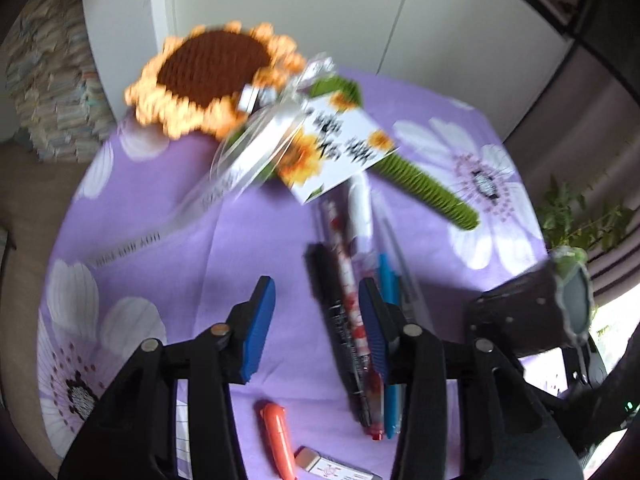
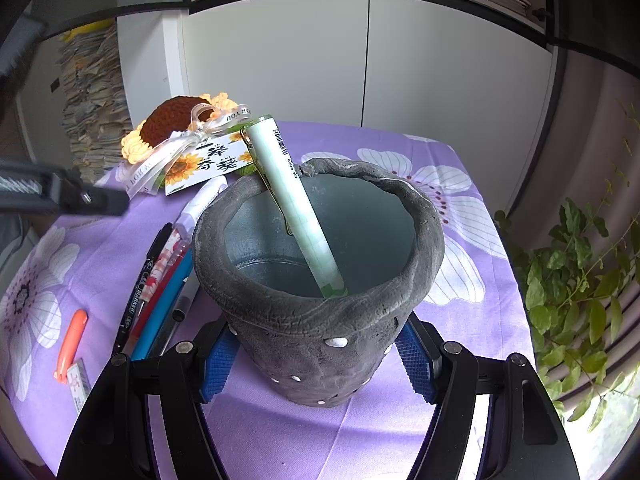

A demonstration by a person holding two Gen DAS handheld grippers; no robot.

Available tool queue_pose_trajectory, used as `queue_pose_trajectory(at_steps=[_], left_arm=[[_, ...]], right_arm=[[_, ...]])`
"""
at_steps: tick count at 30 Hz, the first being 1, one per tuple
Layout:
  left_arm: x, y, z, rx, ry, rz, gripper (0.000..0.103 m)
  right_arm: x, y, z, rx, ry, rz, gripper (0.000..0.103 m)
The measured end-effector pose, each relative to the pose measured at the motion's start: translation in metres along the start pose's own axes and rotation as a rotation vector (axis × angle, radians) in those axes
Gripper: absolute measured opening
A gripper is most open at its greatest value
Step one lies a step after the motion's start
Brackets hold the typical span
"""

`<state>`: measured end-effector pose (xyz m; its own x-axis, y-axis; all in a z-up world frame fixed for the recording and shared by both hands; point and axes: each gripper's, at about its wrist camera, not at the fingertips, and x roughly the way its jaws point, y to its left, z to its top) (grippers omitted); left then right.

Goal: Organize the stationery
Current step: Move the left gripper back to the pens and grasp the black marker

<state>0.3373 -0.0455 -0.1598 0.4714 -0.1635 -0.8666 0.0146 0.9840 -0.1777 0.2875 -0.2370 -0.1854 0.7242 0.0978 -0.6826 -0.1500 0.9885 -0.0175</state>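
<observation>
In the left wrist view my left gripper [image 1: 316,320] hangs open over a row of pens on the purple flowered cloth [image 1: 200,248]. A black marker [image 1: 340,320], a red patterned pen [image 1: 352,280], a white pen [image 1: 360,212] and a blue pen [image 1: 390,280] lie side by side. The marker shows between the blue pads, untouched; the right pad overlaps the red and blue pens. My right gripper [image 2: 316,364] is shut on a grey pot [image 2: 320,336], pads on both its sides. A pale green pen [image 2: 292,200] leans inside the pot. The pot [image 1: 532,312] also appears at the left view's right edge.
A crochet sunflower [image 1: 212,68] with a ribbon and printed card [image 1: 336,144] lies at the back of the cloth. An orange pen-like item [image 1: 276,436] and a small eraser [image 1: 332,468] lie near the front. A leafy plant [image 2: 580,292] stands right; white cabinets [image 2: 360,60] behind.
</observation>
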Motion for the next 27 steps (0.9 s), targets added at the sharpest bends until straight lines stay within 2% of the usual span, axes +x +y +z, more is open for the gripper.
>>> queue_pose_trajectory(at_steps=[3, 7, 12, 18, 23, 24, 27], left_arm=[[0.017, 0.006, 0.003, -0.03, 0.047, 0.007, 0.034], [0.023, 0.007, 0.01, -0.039, 0.039, 0.041, 0.034], [0.034, 0.001, 0.016, -0.038, 0.058, 0.035, 0.034], [0.038, 0.001, 0.013, -0.004, 0.058, 0.102, 0.034], [0.034, 0.013, 0.01, -0.029, 0.078, 0.104, 0.025], [0.034, 0.013, 0.01, -0.028, 0.079, 0.104, 0.019], [0.033, 0.012, 0.009, -0.026, 0.078, 0.108, 0.017]], right_arm=[[0.0, 0.0, 0.0, 0.0, 0.0, 0.0, 0.073], [0.0, 0.0, 0.0, 0.001, 0.0, 0.001, 0.073], [0.0, 0.0, 0.0, 0.004, 0.001, 0.004, 0.073], [0.0, 0.0, 0.0, 0.004, 0.0, 0.004, 0.073], [0.001, 0.001, 0.0, 0.004, 0.0, 0.004, 0.073], [0.001, 0.001, 0.0, 0.004, 0.0, 0.004, 0.073], [0.001, 0.0, 0.0, 0.004, 0.0, 0.004, 0.073]])
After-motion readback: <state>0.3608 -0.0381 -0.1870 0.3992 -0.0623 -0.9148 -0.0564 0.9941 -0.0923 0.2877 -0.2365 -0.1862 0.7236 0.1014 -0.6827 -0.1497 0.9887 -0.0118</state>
